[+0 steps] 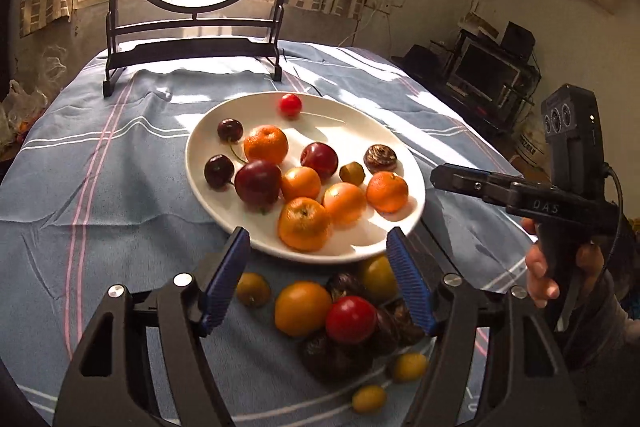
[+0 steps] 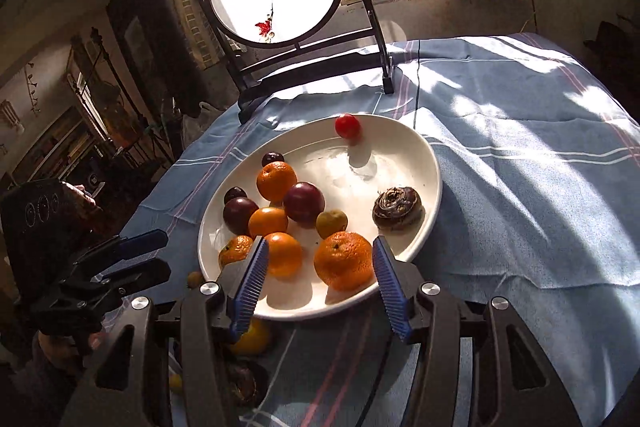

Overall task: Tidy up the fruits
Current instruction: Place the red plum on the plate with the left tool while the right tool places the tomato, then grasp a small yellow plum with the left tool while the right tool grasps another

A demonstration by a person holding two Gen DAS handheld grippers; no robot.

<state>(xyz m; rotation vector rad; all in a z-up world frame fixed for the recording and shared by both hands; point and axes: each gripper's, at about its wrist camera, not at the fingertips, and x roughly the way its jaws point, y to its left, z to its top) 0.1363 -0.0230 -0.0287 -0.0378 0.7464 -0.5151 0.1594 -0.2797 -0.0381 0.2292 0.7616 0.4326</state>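
Fruit still off the plate [image 1: 224, 223] sits in a pile [image 1: 348, 319] on the bench just before it. Both tools, left tool [image 1: 318, 275] and right tool [image 2: 320, 283], stand apart and empty; pick one piece, close gently. Only your left view shows that pile whole.

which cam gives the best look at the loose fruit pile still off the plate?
Left wrist. The loose fruit pile lies unobstructed on the tablecloth, between the open left gripper fingers, near side of the white plate. The right wrist view shows only scraps of it, behind the right gripper's fingers.
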